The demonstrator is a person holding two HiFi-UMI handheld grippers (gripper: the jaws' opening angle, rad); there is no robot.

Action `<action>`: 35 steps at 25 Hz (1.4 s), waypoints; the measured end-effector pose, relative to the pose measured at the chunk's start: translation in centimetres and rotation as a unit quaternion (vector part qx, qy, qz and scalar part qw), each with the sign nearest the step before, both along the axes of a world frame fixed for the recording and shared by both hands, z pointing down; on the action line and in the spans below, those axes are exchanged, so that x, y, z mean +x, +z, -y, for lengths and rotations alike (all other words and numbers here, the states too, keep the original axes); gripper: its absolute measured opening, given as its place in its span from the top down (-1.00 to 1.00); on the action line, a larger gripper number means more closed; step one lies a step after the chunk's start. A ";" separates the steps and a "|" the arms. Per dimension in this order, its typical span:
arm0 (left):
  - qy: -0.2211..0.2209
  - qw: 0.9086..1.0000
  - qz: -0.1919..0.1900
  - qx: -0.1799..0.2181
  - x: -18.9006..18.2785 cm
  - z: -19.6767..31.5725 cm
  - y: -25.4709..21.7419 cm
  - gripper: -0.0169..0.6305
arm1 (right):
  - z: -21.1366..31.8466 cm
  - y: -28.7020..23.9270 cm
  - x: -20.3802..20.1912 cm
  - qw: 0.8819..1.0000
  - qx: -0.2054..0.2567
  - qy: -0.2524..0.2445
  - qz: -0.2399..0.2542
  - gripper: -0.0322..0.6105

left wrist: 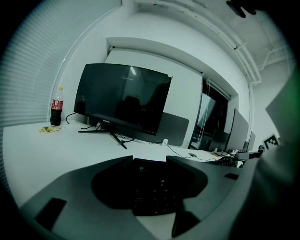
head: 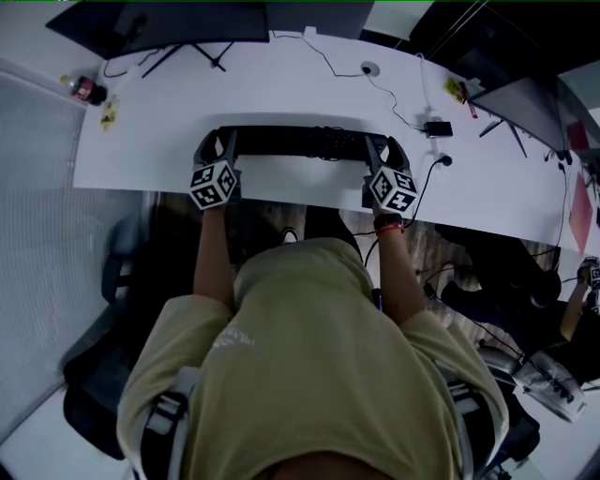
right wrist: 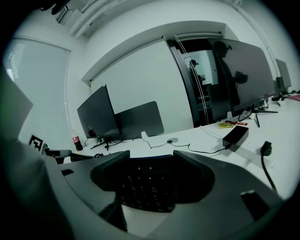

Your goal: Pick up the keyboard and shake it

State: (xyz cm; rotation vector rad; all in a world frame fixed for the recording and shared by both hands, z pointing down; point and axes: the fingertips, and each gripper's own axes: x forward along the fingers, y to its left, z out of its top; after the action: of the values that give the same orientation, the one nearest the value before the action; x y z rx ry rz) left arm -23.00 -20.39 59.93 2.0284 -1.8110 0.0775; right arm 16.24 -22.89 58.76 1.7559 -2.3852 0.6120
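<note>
The black keyboard (head: 300, 142) spans the near middle of the white desk (head: 281, 89). The left gripper (head: 223, 143) clasps its left end and the right gripper (head: 382, 150) its right end, with the jaws pressed on its near and far edges. At the far left stands a cola bottle (head: 86, 89) with dark drink inside.

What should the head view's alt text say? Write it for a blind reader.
Seen from above, a person in an olive shirt grips a black keyboard by its ends with the left tongs and right tongs at a white desk. A monitor and a bottle sit farther back.
</note>
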 end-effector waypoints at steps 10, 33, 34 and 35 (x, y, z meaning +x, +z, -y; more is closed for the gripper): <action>0.011 1.000 0.001 0.016 0.3 -3.4 -0.5 0.25 | -3.9 -0.5 0.2 1.000 0.013 -0.008 -0.004 -0.03; 0.041 0.998 0.016 -0.049 0.6 -10.9 1.8 0.26 | -12.5 1.3 0.3 0.999 -0.031 -0.016 -0.042 -0.04; 0.042 0.997 0.020 -0.055 0.7 -11.1 1.9 0.26 | -12.6 1.3 0.4 0.998 -0.035 -0.018 -0.043 -0.04; 0.042 0.997 0.023 -0.063 0.8 -11.3 2.0 0.26 | -12.8 1.4 0.4 0.998 -0.039 -0.020 -0.044 -0.04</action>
State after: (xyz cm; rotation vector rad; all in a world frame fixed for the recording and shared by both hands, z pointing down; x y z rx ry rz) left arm -22.24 -9.11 61.94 2.0278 -1.7017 0.2579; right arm 16.66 -10.13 60.16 1.6635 -2.2999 0.5994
